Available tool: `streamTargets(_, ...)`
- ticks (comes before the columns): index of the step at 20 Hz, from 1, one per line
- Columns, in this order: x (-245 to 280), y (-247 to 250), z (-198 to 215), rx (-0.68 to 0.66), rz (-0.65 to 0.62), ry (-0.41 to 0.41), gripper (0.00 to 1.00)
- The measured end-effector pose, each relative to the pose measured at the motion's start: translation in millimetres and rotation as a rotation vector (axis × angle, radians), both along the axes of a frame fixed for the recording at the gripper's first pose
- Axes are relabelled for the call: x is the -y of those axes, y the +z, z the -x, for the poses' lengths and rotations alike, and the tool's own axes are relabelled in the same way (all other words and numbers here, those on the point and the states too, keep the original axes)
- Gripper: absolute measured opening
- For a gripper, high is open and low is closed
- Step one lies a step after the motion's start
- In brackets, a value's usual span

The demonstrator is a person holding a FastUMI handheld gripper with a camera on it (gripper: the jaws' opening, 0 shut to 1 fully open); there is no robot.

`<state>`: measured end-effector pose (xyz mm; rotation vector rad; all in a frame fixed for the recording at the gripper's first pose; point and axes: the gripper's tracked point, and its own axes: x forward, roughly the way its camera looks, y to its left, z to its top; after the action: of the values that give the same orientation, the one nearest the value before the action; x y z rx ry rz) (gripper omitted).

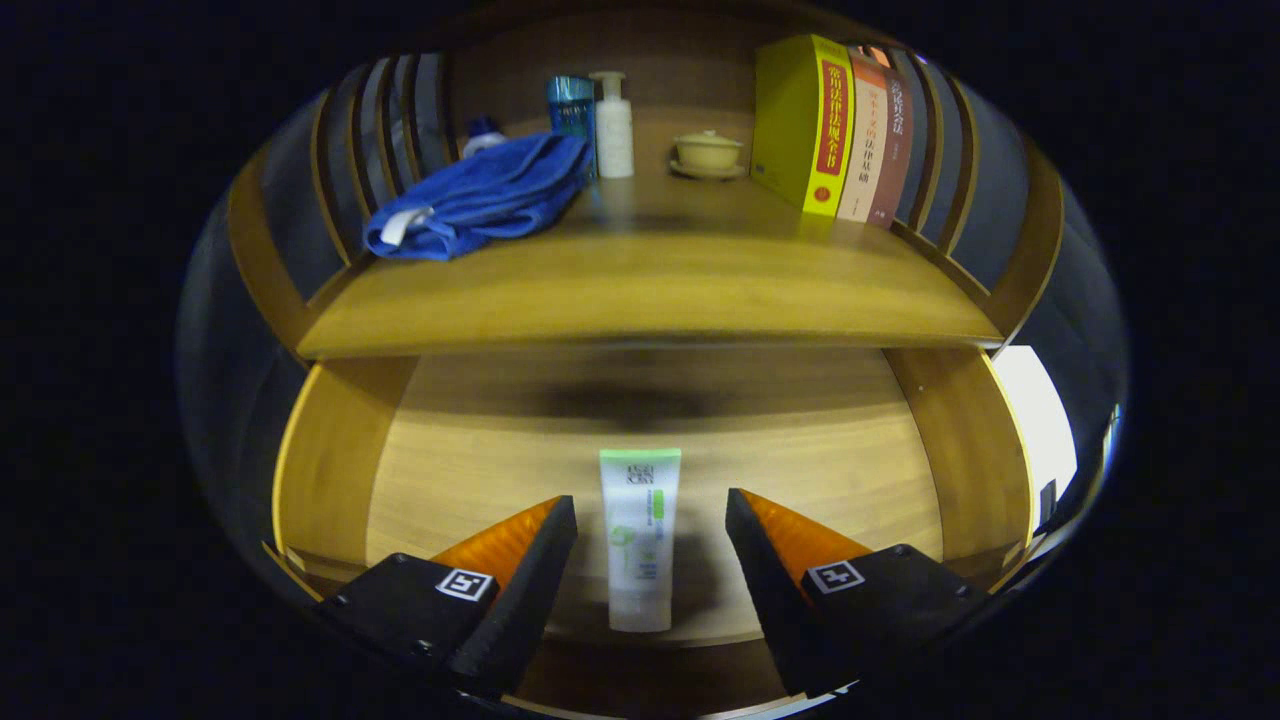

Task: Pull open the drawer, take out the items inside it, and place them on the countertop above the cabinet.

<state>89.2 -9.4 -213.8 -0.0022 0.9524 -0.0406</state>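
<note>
Two fingers of the gripper (pixel 650 560) sit closest to us, spread wide apart and holding nothing. Right in the gap between them lies a white tube (pixel 640 540) with a green end. Neither finger touches it; there is space on each side.

That tube rests flat on the wooden floor of the drawer (pixel 480 470), and the drawer is pulled out. So the first job, opening it, looks done. The tube is the one thing I can see in there, though the dark strip at the back, under the countertop, may hide more.

Up above is the countertop (pixel 650 290). Going from left to right on it: a blue towel (pixel 480 200) lies bunched up, with a small blue and white thing peeking out behind it. Next stands a blue bottle (pixel 570 115), touching or almost touching a white pump bottle (pixel 614 125). Then comes a little yellow bowl with a lid (pixel 708 153) on a saucer. Last, some books (pixel 840 130) stand up together at the right.

I cannot tell if any of those things came out of the drawer. What is left, I think, is to pinch the tube, lift it out, and set it on the bare wood at the front of the countertop.
</note>
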Motion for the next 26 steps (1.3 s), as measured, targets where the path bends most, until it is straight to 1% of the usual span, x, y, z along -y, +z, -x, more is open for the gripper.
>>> streamTargets(2,-3.6,-5.8,-0.4,-0.027,-0.010,-0.009,0.98)
streamTargets(6,-6.2,-28.3,12.9,-0.135,-0.004,-0.010,0.96)
streamTargets(8,-9.5,-34.0,16.0,-0.169,-0.032,-0.018,0.91)
streamTargets(11,-12.9,-41.6,21.4,-0.219,-0.025,-0.012,0.81)
streamTargets(13,-13.2,-45.8,23.9,-0.243,-0.030,-0.015,0.80)
streamTargets(14,-10.8,-49.5,24.0,-0.249,-0.022,-0.015,0.78)
streamTargets(15,-5.9,-49.2,25.7,-0.254,-0.015,-0.018,0.75)
streamTargets(16,-3.4,-51.2,25.8,-0.252,-0.011,-0.026,0.68)
streamTargets(19,-3.6,-49.0,25.5,-0.239,-0.031,-0.028,0.56)
streamTargets(21,-3.9,-46.8,23.7,-0.224,-0.059,-0.026,0.52)
streamTargets(23,-4.5,-39.9,21.1,-0.190,-0.088,-0.033,0.52)
streamTargets(26,-6.5,-27.4,21.2,-0.131,-0.102,-0.020,0.52)
